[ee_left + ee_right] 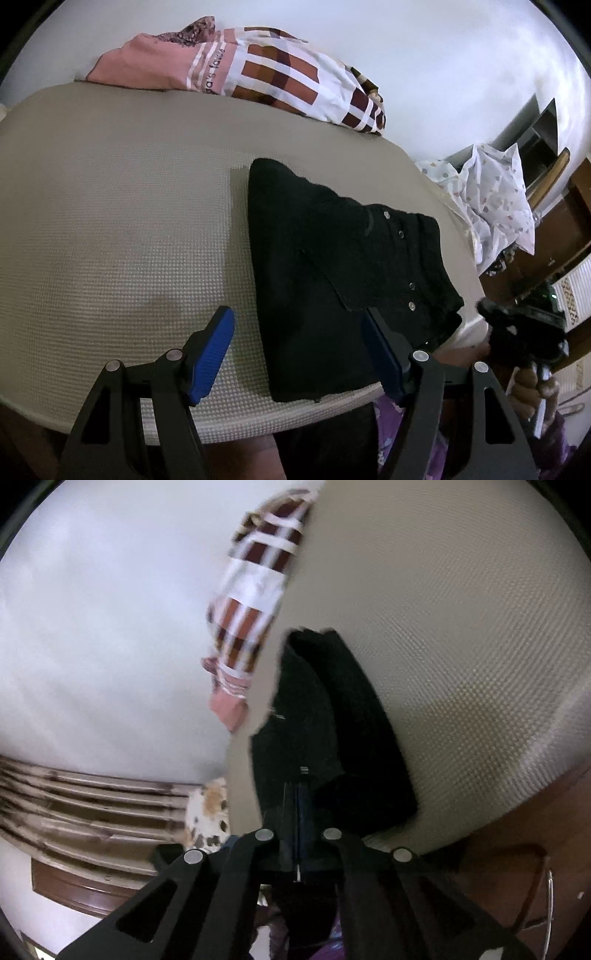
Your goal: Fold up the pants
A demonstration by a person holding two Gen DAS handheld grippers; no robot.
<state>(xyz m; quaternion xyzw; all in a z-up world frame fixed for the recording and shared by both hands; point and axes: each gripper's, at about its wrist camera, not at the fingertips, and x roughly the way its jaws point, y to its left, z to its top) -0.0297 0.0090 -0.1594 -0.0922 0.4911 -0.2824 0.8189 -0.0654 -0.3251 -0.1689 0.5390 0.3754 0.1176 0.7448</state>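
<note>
The black pants (pixel 332 266) look soft, thick and limp, folded on the bed (pixel 110 221). The left gripper (pixel 299 354) hangs released at 6 o'clock; the right gripper (pixel 299 812) is clenched, seemingly pinching their near edge. Best grasped at a hem corner.

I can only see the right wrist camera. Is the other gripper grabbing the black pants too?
Observer: No. The left gripper is open, its fingers straddling the near left edge of the pants.
Operator: Do the pants have buttons?
Observer: Yes, a row of silver buttons shows on the top layer.
Operator: What's next to the checked cloth?
Observer: A pink garment lies beside it at the far edge of the bed.
</note>
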